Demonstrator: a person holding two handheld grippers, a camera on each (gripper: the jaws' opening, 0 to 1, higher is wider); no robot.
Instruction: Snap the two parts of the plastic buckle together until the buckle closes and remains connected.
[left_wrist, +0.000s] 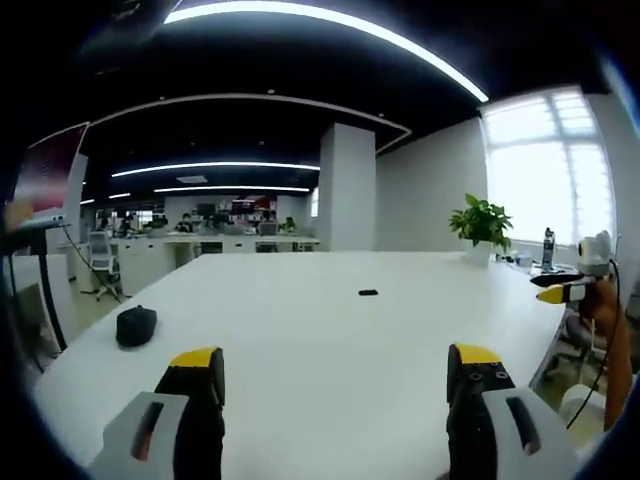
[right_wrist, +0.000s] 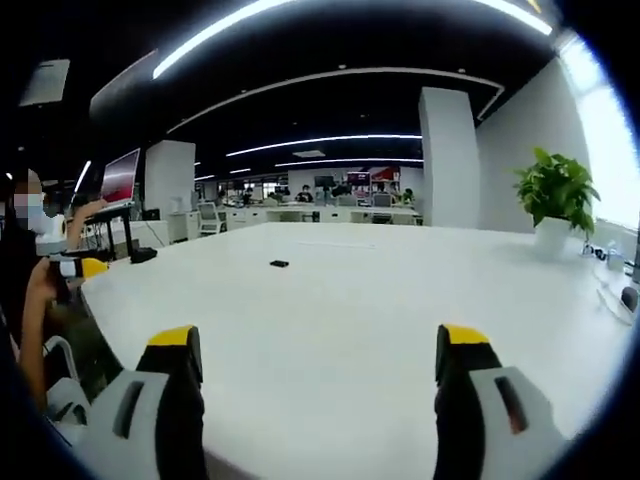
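Both grippers (left_wrist: 335, 385) (right_wrist: 318, 365) agape; buckle (left_wrist: 368, 293) a distant, indistinct dark speck.

Buckle (left_wrist: 368, 293) far out on the table (left_wrist: 330, 330), a small dark speck in both views (right_wrist: 279, 264); too small to tell if one part or two, or if closed. Other tool (left_wrist: 560, 291) cut by right edge, jaws unclear. Dark lump (left_wrist: 136, 327): unidentifiable.
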